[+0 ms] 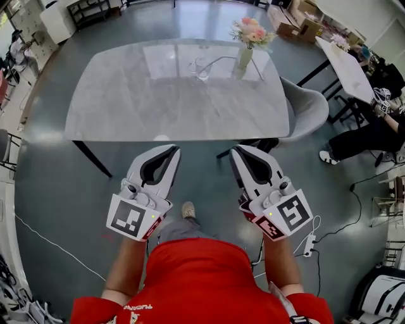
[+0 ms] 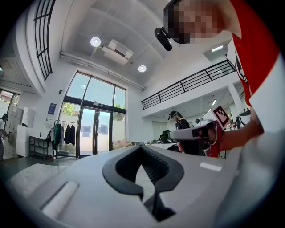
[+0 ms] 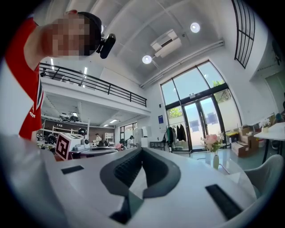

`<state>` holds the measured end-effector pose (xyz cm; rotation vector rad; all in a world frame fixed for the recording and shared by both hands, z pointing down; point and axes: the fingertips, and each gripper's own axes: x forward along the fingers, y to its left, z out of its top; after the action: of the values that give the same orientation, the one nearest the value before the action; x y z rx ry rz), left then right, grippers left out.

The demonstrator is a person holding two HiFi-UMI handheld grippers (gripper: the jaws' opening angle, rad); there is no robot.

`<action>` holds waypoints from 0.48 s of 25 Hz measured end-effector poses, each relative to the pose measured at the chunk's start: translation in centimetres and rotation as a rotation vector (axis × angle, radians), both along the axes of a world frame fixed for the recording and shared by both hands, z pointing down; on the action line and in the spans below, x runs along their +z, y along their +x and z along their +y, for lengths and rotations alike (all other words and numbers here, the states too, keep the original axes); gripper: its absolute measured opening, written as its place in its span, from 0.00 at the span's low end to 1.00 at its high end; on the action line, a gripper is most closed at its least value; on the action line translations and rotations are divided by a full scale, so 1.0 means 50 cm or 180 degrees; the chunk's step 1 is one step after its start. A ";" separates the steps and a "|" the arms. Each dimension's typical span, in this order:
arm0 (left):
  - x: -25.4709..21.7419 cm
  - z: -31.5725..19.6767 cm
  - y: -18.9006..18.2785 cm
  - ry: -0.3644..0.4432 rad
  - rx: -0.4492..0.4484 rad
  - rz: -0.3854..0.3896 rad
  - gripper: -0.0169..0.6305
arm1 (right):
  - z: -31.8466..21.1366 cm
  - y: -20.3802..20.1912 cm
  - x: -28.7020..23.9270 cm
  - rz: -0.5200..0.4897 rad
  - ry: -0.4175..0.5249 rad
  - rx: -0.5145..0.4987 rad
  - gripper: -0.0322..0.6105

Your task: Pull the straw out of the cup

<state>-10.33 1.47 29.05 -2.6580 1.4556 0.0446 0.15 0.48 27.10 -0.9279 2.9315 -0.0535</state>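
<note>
A clear glass cup (image 1: 200,67) stands on the far side of the marble table (image 1: 126,101), left of a vase of pink flowers (image 1: 245,47). A thin straw (image 1: 221,59) seems to arc out of the cup toward the vase, but it is too faint to be sure. My left gripper (image 1: 171,150) and right gripper (image 1: 238,152) hang side by side at the table's near edge, well short of the cup. Both point toward the table, and both are shut with nothing in them. The left gripper view shows the closed tips (image 2: 141,147) and the right gripper's body (image 2: 196,133). The right gripper view shows its closed tips (image 3: 141,149) and the vase (image 3: 213,149).
A grey chair (image 1: 308,109) is tucked in at the table's right end. Beyond it are a white table (image 1: 345,63) and a seated person (image 1: 364,136). Cardboard boxes (image 1: 297,16) sit at the back. A power strip with cables (image 1: 309,243) lies on the floor at my right.
</note>
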 end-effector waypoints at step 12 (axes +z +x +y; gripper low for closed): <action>0.026 -0.196 -0.077 -0.0073 0.0045 0.0067 0.03 | -0.175 -0.066 0.029 0.0174 -0.0093 0.0139 0.05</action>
<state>-14.17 -8.35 30.37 -2.6943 1.4523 0.0575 -3.17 -8.27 28.55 -1.0129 2.9666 -0.0700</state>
